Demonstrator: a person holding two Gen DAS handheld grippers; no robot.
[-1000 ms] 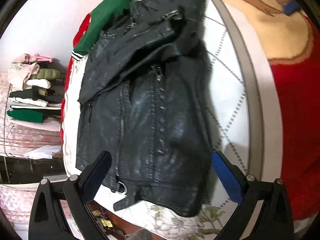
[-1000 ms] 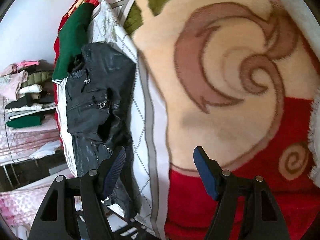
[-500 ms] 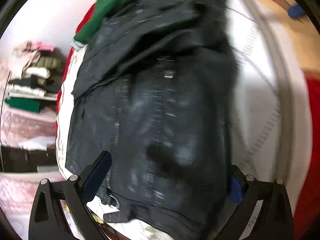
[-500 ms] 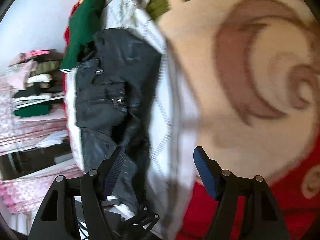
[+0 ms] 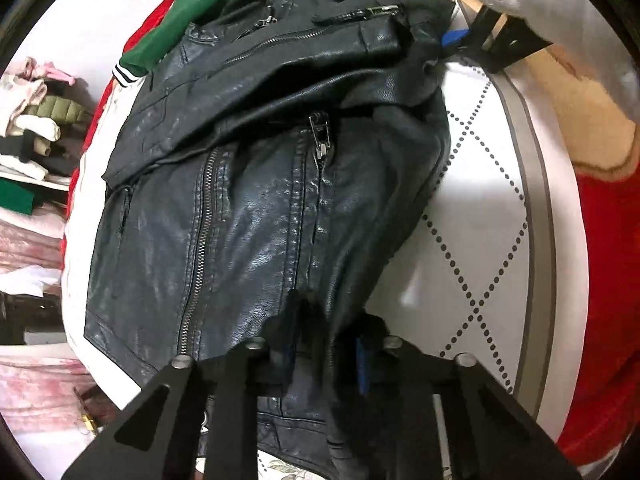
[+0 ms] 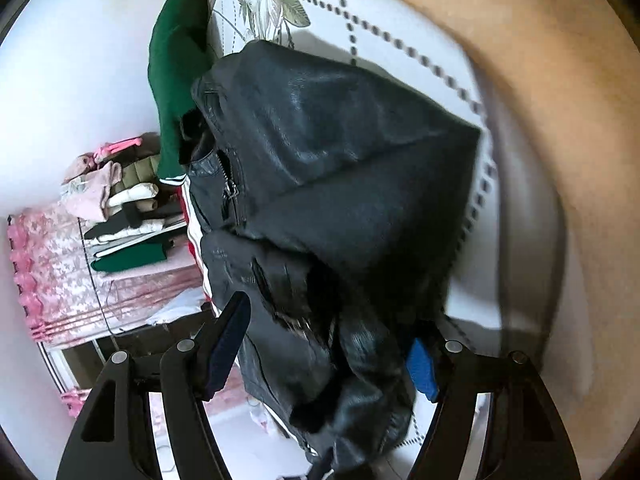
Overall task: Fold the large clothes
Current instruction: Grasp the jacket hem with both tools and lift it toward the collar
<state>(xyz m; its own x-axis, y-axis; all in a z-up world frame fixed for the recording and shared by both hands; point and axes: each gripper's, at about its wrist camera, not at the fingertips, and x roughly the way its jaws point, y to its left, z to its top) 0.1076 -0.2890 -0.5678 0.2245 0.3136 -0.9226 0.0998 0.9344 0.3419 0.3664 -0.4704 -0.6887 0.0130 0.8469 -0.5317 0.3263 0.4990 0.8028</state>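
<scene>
A black leather jacket (image 5: 256,208) with several zippers lies on a white quilt (image 5: 492,208). In the left wrist view my left gripper (image 5: 324,360) is shut on the jacket's lower hem, with leather bunched between the blue pads. The right gripper (image 5: 452,40) shows there at the jacket's far upper corner, held by a grey-gloved hand (image 5: 560,8). In the right wrist view my right gripper (image 6: 324,344) is open, its fingers standing either side of a bunched fold of the jacket (image 6: 336,184).
A green garment (image 5: 200,12) lies at the jacket's far end. A beige and red blanket (image 5: 600,152) lies to the right of the quilt. A stack of folded clothes (image 5: 32,120) sits on a shelf at the left, over pink fabric (image 6: 52,272).
My left gripper moved down onto the jacket's hem and closed on it. My right gripper swung left from the blanket to the jacket's upper corner.
</scene>
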